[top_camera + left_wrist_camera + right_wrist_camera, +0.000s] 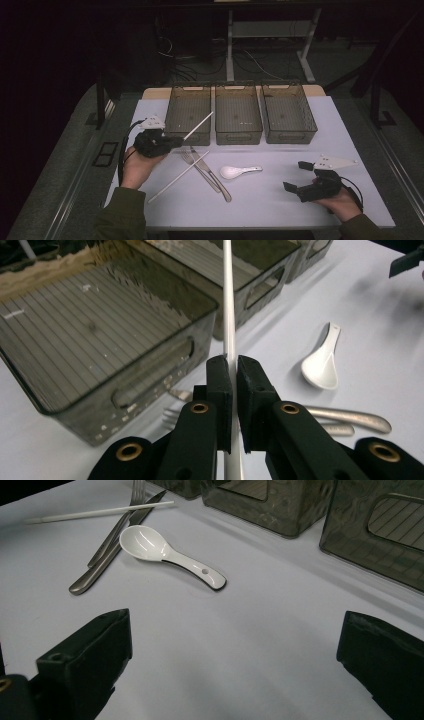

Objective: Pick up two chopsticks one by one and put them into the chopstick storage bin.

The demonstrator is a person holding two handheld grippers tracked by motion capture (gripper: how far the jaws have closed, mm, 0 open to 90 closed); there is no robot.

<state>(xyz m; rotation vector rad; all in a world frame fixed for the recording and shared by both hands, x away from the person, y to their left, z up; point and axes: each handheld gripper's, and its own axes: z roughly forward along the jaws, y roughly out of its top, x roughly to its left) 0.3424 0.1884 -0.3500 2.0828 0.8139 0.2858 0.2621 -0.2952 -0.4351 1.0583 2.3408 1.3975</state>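
Pinching a white chopstick (229, 315) near one end, the left hand-held gripper (172, 141) has its jaws pressed tight on the thin rod, which slants up over the front wall of the leftmost smoky plastic bin (187, 115). The stick looks light, stiff and smooth, so it may swivel or slip in the pads; a hold closer to its middle would probably steady it. A second chopstick (177, 177) lies on the tabletop (270, 200) across a fork (192, 161) and a table knife (212, 176), with a white ceramic soup spoon (239, 171) just beside them. At the right, the right hand-held gripper (296, 176) hovers over bare tabletop, jaws spread wide, holding nothing.
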